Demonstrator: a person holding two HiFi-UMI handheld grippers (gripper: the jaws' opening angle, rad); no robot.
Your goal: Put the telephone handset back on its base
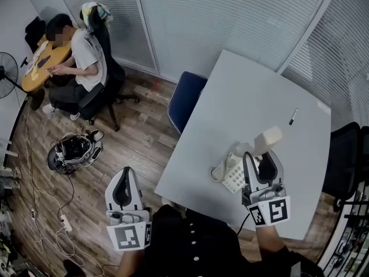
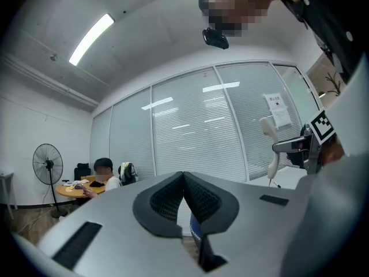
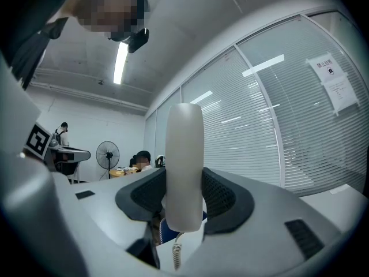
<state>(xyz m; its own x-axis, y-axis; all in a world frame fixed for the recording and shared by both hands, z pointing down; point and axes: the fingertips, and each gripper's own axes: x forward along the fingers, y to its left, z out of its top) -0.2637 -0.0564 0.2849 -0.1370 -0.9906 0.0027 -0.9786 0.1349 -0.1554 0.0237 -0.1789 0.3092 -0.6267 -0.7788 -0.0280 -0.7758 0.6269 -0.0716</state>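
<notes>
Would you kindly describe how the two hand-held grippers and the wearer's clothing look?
Both the left hand-held gripper and the right hand-held gripper have pale grey plastic bodies, black ribbed pads and a white cube with black square markers. The person wears a dark buttoned top.
</notes>
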